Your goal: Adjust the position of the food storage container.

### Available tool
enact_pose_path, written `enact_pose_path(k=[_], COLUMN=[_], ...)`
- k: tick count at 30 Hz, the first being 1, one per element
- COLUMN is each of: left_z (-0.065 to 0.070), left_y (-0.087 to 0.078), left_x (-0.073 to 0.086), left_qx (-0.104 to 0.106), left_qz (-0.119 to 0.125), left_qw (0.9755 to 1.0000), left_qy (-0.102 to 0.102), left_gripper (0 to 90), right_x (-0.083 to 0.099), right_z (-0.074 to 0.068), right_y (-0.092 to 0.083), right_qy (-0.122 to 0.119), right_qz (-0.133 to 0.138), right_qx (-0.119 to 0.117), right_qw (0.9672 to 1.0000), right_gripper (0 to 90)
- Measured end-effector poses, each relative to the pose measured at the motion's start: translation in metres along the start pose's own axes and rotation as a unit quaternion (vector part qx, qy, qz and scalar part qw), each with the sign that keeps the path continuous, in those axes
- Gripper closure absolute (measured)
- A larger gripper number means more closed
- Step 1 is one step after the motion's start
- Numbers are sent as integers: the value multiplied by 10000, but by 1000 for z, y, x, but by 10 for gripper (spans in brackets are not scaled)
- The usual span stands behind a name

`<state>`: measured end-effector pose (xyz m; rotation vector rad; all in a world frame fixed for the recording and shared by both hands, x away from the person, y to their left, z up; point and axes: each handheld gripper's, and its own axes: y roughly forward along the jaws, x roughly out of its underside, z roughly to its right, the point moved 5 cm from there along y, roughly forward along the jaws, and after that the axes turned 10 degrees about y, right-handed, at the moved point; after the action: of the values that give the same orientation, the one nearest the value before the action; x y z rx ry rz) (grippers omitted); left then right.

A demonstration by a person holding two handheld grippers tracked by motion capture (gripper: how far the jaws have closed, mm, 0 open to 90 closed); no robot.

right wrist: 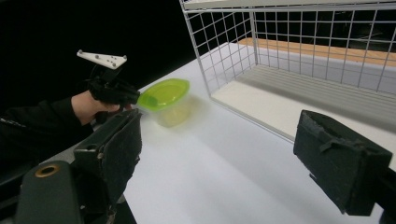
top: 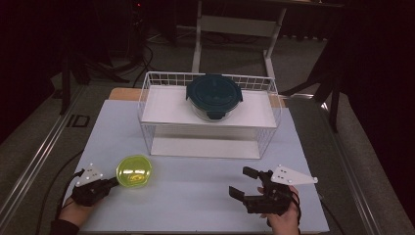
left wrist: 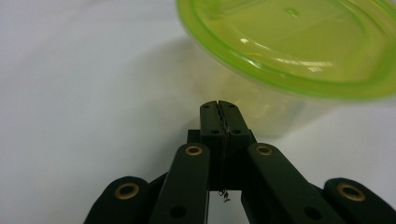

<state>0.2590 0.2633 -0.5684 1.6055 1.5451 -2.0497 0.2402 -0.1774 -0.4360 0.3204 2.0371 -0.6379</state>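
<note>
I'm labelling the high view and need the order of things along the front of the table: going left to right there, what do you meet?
Left gripper, jaws shut, beside the container → green-lidded container → bare stretch of white table → right gripper, jaws open and holding nothing.

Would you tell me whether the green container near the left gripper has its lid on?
Lid on: the green lid covers the clear container, its rim overhanging all around.
</note>
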Motion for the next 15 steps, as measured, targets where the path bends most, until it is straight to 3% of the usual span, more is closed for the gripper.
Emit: enact_pose_path(k=[3,6,10,11,15], left_z=[14,19,10,1,-13], left_y=[4,7,9,11,17], left_x=[-7,-10,-10,-10,-14], left_qx=[215,283,119,33,-60], left_qz=[10,-19,-47,-10,62], left_qw=[9996,9993,9998,10000,10000], left_qy=[158,248,176,62,-47], left_gripper=[900,900,900,900,900], right_x=[0,0,0,0,-1], right_z=[1,1,1,1,2], right_y=[0,0,-1,-2,-3], right_qy=[28,32,23,47,48], right_qz=[-3,-1,14,31,48], right_qx=[3,-9,-12,-26,-2], right_qw=[10000,10000,10000,10000,10000], right_gripper=[149,149,149,149,149])
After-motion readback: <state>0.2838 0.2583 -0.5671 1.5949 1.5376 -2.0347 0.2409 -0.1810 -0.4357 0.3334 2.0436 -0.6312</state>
